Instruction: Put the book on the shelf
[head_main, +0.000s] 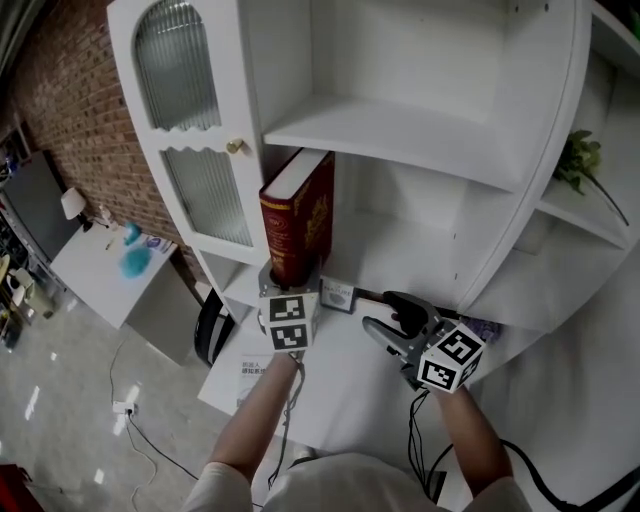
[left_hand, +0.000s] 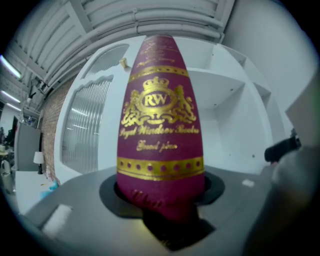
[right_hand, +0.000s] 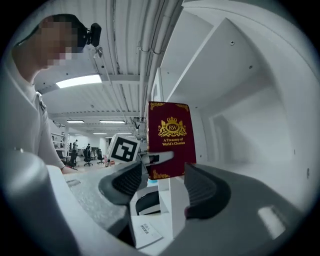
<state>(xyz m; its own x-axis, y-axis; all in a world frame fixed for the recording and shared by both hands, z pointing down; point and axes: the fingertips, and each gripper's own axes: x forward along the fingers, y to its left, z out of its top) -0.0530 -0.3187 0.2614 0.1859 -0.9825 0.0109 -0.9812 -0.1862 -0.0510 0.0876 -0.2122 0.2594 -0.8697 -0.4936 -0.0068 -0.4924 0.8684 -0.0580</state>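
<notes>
While our left gripper (left_hand: 162, 202) clamps the red book (head_main: 297, 228) upright by its bottom end, before the white shelf (head_main: 400, 135), our right gripper (right_hand: 165, 174) is open, empty. We judge the book stiff and heavy, so a second grip on its covers seems wise.

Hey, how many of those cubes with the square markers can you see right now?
2. One cube sits on the left hand-held gripper, just below the red book; the other cube is on the right hand-held gripper. None seems hidden.
</notes>
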